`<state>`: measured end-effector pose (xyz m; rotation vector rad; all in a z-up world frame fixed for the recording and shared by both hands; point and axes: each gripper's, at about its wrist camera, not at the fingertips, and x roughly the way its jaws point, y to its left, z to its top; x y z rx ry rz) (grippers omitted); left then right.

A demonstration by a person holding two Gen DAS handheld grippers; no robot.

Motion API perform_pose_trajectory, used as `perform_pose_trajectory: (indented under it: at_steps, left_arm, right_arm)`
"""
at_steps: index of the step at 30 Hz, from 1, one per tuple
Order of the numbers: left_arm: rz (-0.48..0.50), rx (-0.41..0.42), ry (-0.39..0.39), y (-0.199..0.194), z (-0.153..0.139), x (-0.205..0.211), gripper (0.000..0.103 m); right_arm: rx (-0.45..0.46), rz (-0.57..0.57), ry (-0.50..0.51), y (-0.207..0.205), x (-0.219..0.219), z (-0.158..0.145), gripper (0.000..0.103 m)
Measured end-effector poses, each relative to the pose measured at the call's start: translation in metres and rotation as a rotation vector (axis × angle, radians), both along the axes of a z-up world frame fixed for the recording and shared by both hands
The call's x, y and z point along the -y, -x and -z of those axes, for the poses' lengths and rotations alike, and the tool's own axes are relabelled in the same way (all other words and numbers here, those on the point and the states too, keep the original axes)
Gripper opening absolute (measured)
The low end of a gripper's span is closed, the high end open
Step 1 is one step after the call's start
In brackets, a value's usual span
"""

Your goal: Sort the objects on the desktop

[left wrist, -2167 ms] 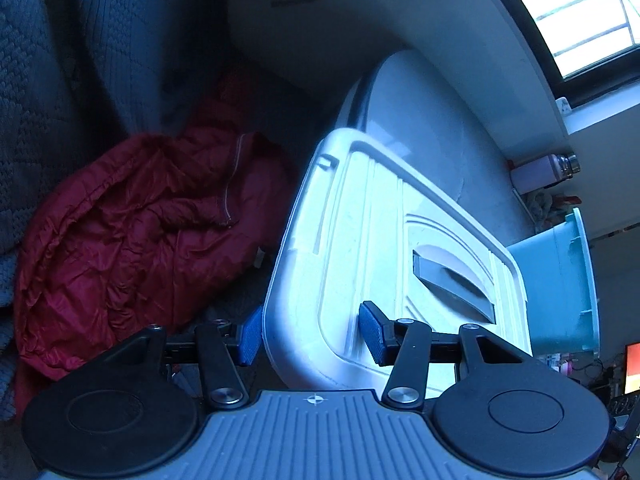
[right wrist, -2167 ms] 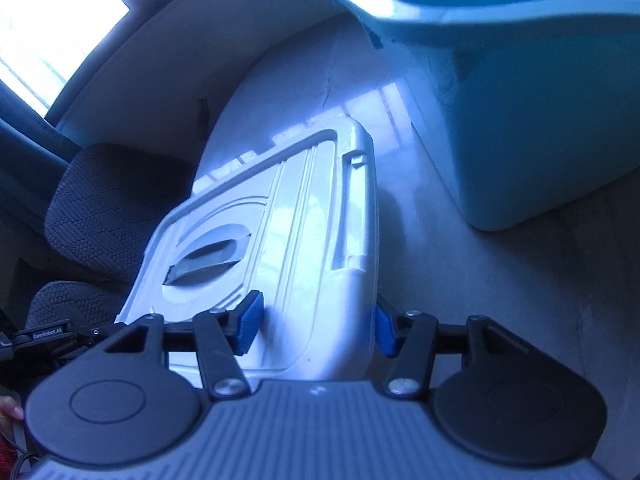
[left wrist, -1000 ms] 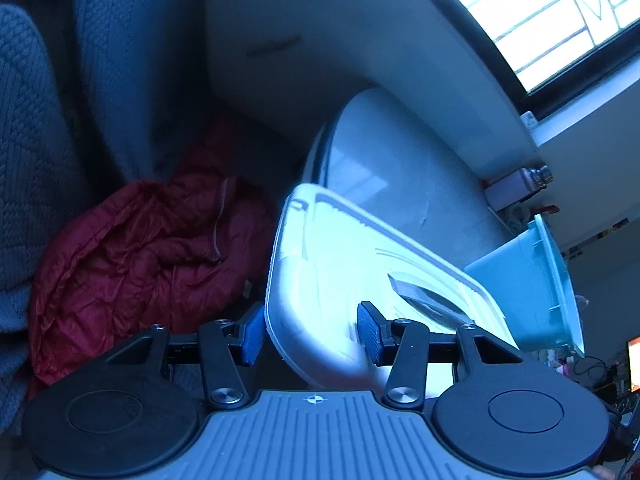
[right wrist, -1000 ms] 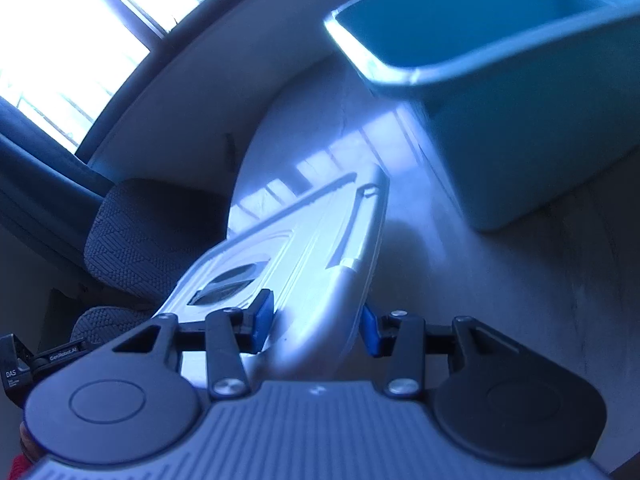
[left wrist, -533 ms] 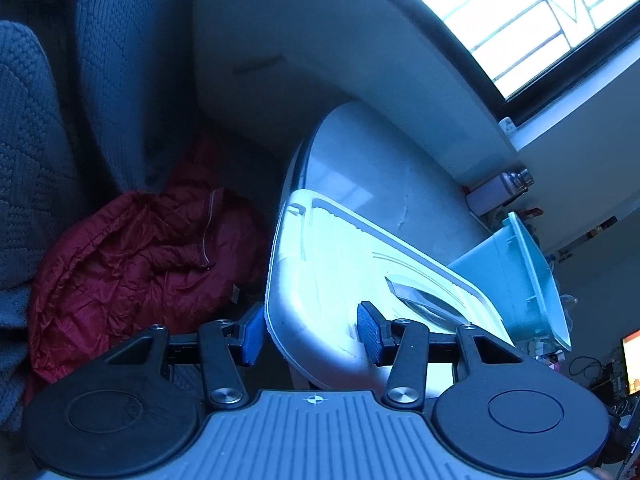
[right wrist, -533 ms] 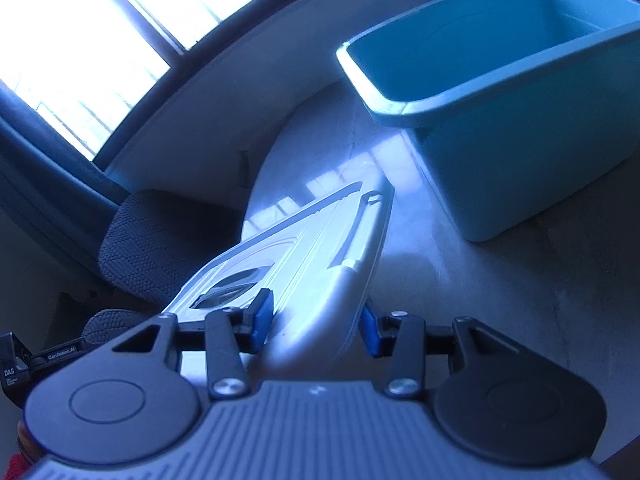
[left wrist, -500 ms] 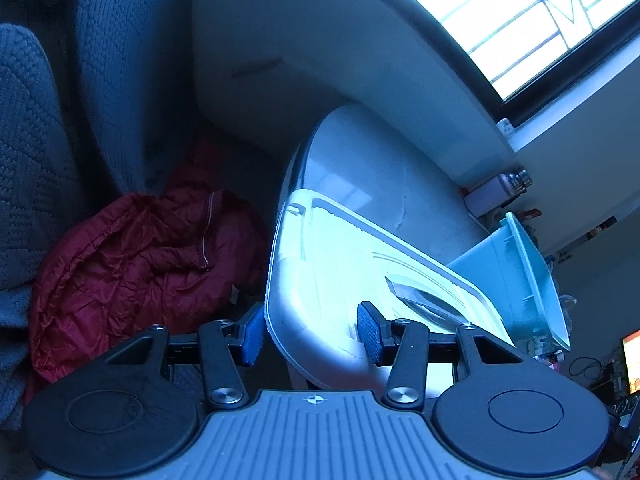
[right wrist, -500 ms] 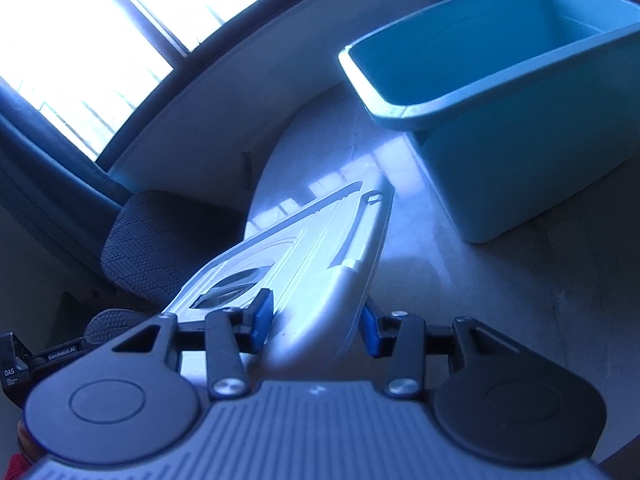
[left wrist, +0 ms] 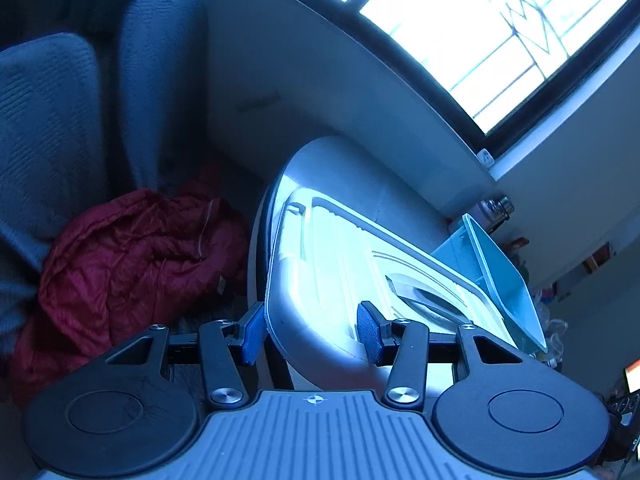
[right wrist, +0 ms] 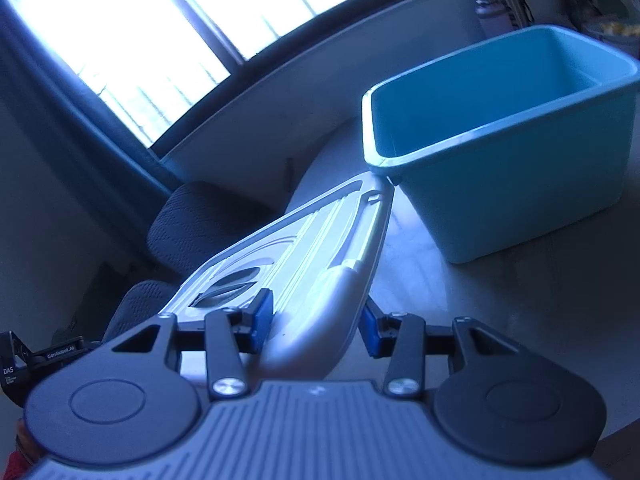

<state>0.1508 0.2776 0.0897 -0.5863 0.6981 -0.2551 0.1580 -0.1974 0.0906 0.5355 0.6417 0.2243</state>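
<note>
Lid (left wrist: 340,264), white with a recessed handle, has tipped up off the table (right wrist: 500,300) since a moment ago, left gripper (left wrist: 310,330) and right gripper (right wrist: 316,322) each clamping an end, seemingly bound for the teal bin (right wrist: 520,184).

Lid (right wrist: 320,236) far corner just beside blue bin (right wrist: 520,184), blocking that way; bare tabletop (right wrist: 500,312) free on right.

Left gripper (left wrist: 311,334): blue-padded fingers clamped across one end of the white ribbed plastic lid (left wrist: 340,276), edge between the pads. Right gripper (right wrist: 316,327): fingers pinching the lid's opposite end, one pad above, one beneath.
</note>
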Motion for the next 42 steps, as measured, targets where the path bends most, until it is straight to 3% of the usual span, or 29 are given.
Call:
perform_pose_trajectory:
  at_steps: [9,18,28,42]
  left_arm:
    - [-0.114,0.024,0.001,0.101,-0.004,0.027,0.050]
    - [-0.135,0.046,-0.015,0.161,-0.013,0.052,0.050]
    - [-0.143,0.048,-0.045,0.204,-0.019,0.081,0.050]
    - [-0.118,0.076,-0.046,0.233,-0.030,0.084,0.050]
  right_arm:
    - [0.026,-0.106,0.015,0.044,0.016,-0.003,0.046]
    - [0.056,-0.131,-0.002,0.088,0.035,-0.007,0.046]
    - [0.061,-0.139,-0.027,0.122,0.059,-0.004,0.046]
    - [0.088,-0.111,-0.032,0.161,0.060,-0.011,0.046]
